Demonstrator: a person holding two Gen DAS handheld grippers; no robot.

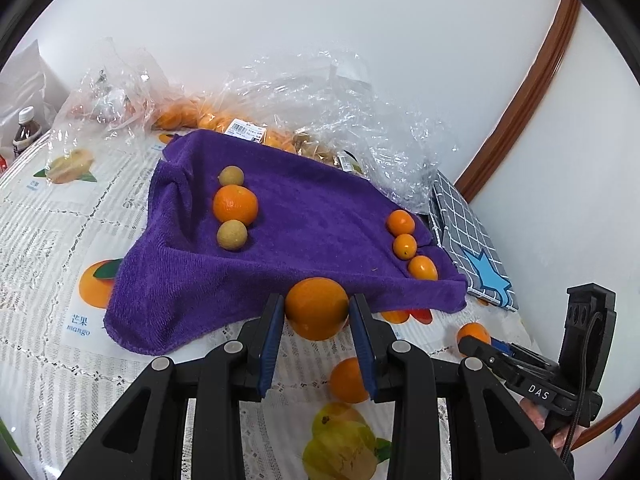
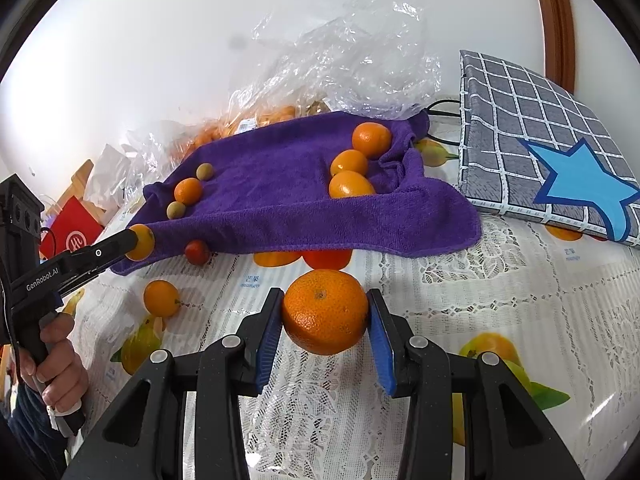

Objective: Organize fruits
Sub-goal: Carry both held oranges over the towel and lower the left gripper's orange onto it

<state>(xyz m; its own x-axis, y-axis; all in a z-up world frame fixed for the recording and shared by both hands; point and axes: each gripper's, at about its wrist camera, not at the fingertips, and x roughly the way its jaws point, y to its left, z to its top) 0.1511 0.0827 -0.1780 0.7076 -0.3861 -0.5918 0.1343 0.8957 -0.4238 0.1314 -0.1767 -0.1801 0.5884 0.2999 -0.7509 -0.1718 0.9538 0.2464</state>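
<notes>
Left wrist view: purple towel (image 1: 288,220) spread on the bench (image 1: 48,240), partly sorted. Column at its 9 o'clock: longan (image 1: 231,176), tangerine (image 1: 235,204), longan (image 1: 231,234), touching in a line. Column at 3 o'clock: three kumquats (image 1: 405,246), also in a line. So two groups laid out, I judge the job maybe half done. Left hand-held gripper (image 1: 317,310) has an orange (image 1: 317,308) between its blue pads, jaws closed onto its sides, about half spread, at the towel's 6 o'clock edge. Another loose orange (image 1: 346,380) sits on the bench just below it, partly behind the right finger. At 4 o'clock the right hand-held gripper (image 1: 476,338) shows with orange fruit at its tip. Plastic bags (image 1: 340,112) at 12 o'clock have more fruit inside, count unreadable. Right wrist view: right hand-held gripper (image 2: 325,314) clamps a large tangerine (image 2: 325,312), pads on both flanks, jaws roughly half open, over the bench lace just short of the towel's 6 o'clock hem. Whether it rests on the bench or is lifted, cannot tell. At 9 o'clock the left tool holds its orange against the towel corner; a small red fruit (image 2: 197,251) lies just beside, and one loose orange (image 2: 161,298) near it on the bench. Left to do, my read: place both held fruits, pick up the strays, possibly empty the bags. Checked cushion (image 2: 540,140) at 2 o'clock, not involved.
</notes>
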